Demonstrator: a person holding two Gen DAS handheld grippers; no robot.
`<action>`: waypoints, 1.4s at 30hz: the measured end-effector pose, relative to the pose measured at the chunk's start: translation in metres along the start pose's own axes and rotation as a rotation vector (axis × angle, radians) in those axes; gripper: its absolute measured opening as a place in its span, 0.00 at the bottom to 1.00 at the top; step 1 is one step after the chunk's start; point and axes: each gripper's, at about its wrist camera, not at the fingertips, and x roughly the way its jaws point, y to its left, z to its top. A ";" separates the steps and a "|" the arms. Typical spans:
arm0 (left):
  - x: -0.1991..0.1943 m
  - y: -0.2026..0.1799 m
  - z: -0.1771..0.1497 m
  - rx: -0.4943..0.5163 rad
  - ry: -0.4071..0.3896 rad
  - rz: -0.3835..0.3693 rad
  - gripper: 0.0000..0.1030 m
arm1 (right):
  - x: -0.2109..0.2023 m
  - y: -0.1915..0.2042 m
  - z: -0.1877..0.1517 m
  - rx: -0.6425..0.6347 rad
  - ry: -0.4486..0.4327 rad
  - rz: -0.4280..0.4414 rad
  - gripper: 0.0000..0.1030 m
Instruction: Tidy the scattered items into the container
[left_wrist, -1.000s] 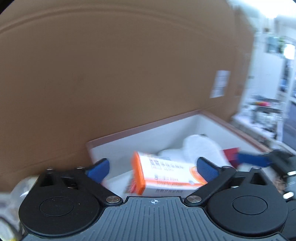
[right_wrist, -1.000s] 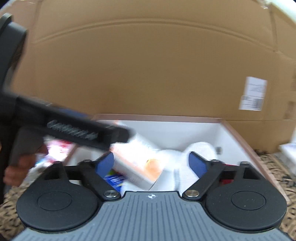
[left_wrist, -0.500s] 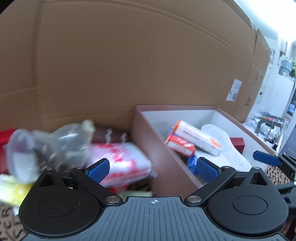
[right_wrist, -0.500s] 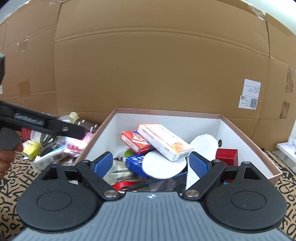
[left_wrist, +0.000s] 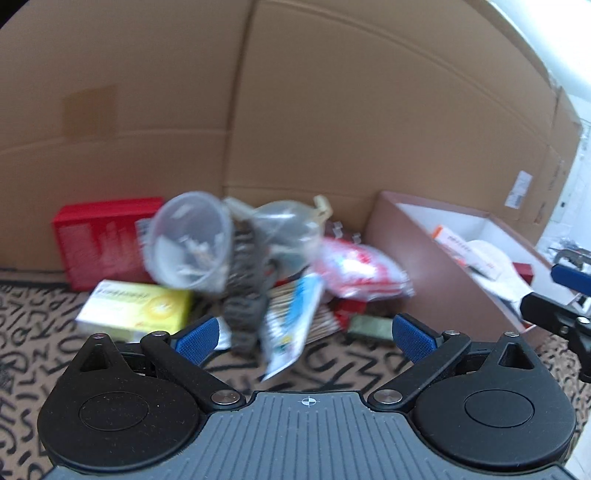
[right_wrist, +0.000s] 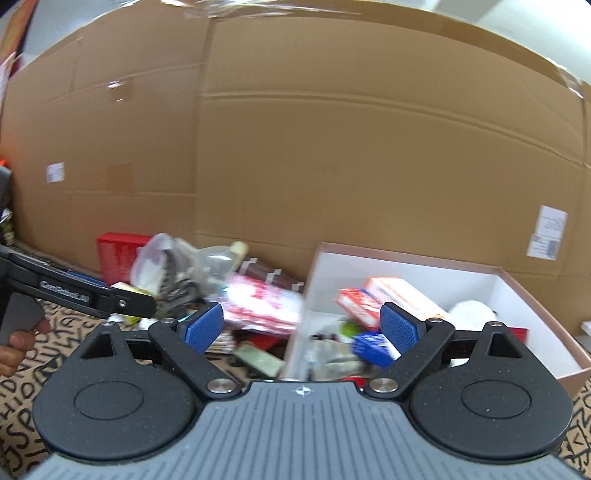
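while both jaws gape empty, orange-white box lies in container, long axis slanting right

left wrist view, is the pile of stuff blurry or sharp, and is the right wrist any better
Left wrist view: the pile, such as the clear plastic cup, is smeared by blur, while the left gripper stays sharp. Right wrist view: the white box and pile are also soft; glare streaks the cardboard's top edge.

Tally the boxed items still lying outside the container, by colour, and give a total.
Red box: 1
Yellow box: 1
Total: 2. The rest of the pile is bags and blurred packets, not counted here.
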 end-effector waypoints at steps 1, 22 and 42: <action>0.001 0.004 -0.003 -0.009 0.006 0.001 1.00 | 0.000 0.007 0.000 -0.010 -0.002 0.012 0.90; 0.006 0.075 -0.025 -0.163 0.043 -0.017 0.96 | 0.068 0.111 -0.030 -0.110 0.170 0.194 0.61; 0.018 0.074 -0.023 -0.147 0.081 -0.034 0.97 | 0.108 0.099 -0.039 0.148 0.290 0.191 0.06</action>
